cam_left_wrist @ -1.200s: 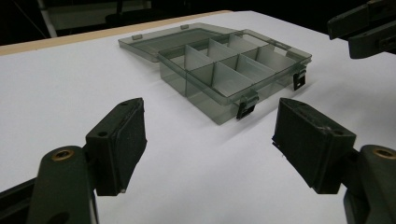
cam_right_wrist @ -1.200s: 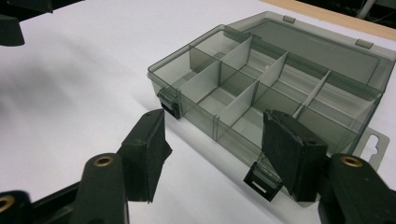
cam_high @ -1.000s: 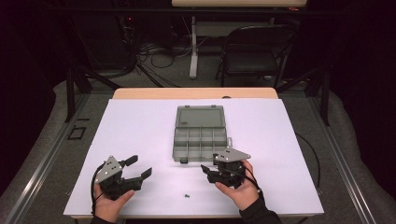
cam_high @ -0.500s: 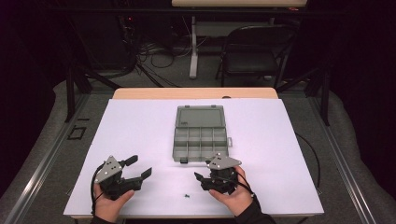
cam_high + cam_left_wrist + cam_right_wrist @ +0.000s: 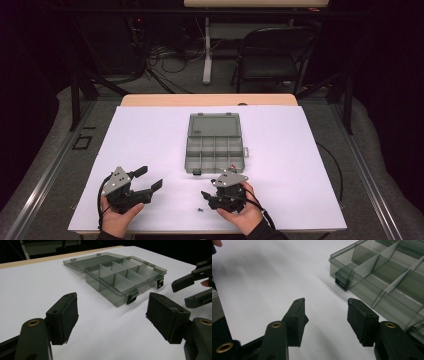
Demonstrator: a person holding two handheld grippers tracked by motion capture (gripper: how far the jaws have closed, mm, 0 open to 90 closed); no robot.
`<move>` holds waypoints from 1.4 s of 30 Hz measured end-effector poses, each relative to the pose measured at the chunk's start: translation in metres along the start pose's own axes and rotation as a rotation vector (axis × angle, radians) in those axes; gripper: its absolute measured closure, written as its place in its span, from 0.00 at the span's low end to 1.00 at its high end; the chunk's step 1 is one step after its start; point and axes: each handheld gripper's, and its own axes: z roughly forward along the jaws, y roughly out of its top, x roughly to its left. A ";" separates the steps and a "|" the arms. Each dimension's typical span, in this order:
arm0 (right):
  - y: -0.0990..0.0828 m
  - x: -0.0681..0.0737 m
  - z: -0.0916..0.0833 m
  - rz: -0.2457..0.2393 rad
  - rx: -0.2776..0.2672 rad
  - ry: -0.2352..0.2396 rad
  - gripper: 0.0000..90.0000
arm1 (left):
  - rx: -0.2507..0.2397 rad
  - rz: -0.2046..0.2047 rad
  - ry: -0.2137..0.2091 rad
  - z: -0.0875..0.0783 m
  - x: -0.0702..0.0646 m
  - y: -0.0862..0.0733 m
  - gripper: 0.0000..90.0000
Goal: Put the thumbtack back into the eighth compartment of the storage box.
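Item: organiser box (image 5: 215, 145), smoke-grey clear plastic, lid laid back flat, standing mid-table on the white sheet (image 5: 310, 165) beyond both grippers. High view: two rows of compartments, a dark latch at the near edge, and a small dark screw (image 5: 200, 210) lying loose on the sheet just left of the right gripper (image 5: 210, 196), near the front edge. Left gripper (image 5: 150, 179): held near the left front corner, jaws wide apart, nothing between them; left gripper view adds the box (image 5: 117, 277) seen cornerwise with two black latches on its near wall, and the right gripper's jaw tips entering at the right edge. Right gripper: close to the box's near edge, jaws apart with bare sheet between them, having just been closing; right gripper view (image 5: 327, 315) adds the box wall (image 5: 387, 277), dividers and one latch close up at upper right. Compartments look empty as far as the gripper views show.
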 end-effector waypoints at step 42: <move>-0.015 0.030 0.025 -0.050 0.152 0.140 0.92 | 0.001 0.006 0.006 -0.003 0.000 0.000 0.28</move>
